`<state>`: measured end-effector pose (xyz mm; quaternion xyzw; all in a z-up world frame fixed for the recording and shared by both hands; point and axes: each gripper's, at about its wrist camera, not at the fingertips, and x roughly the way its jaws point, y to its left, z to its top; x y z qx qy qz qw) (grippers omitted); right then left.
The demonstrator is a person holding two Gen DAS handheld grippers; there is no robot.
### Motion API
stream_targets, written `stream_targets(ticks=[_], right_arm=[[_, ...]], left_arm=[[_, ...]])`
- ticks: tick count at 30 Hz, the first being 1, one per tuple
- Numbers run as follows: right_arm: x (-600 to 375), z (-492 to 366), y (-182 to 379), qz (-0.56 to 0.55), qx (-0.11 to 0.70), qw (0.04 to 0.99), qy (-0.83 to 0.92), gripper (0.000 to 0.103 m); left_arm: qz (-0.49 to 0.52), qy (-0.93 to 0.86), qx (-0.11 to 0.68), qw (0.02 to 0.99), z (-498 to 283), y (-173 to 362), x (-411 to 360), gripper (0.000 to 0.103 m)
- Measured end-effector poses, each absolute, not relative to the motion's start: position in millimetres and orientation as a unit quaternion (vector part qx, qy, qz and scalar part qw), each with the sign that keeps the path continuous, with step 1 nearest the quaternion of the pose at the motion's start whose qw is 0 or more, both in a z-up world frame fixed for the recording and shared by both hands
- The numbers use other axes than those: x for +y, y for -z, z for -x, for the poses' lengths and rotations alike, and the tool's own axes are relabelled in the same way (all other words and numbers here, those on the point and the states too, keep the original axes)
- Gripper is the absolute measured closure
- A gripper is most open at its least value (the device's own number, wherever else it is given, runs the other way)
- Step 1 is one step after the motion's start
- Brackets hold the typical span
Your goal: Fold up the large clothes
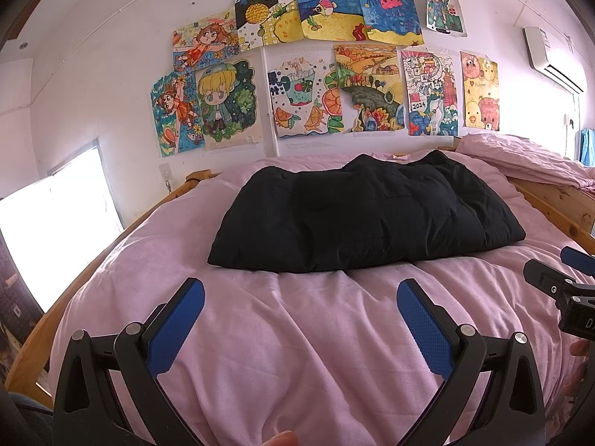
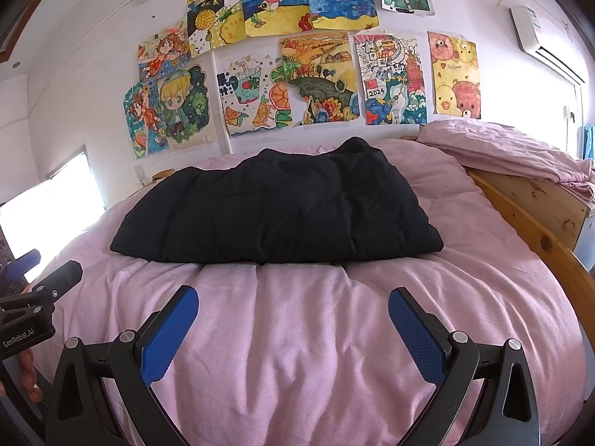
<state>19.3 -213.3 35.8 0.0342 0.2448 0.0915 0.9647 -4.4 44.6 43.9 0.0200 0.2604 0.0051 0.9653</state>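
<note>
Nearest, the left claw and the right claw hang spread wide and empty over the pink bedcover. Beyond them the folded black garment lies across the bed, below a wall of colourful drawings.

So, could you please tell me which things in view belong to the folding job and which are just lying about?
Belongs to the job:
black garment
left gripper, open
right gripper, open

Just lying about:
pink bedding bundled by the headboard
wall drawings
air conditioner
</note>
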Motion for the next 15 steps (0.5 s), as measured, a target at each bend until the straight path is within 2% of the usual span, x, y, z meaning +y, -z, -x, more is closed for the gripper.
stream_targets(ticks=[15], right_arm=[[-212.5,-19.4,-36.6,-0.035,0.245,0.965,-0.091,0.0]], left_arm=[[-0.021,-0.004,0.261,0.965,4.2,-42.5,45.8,0.001]])
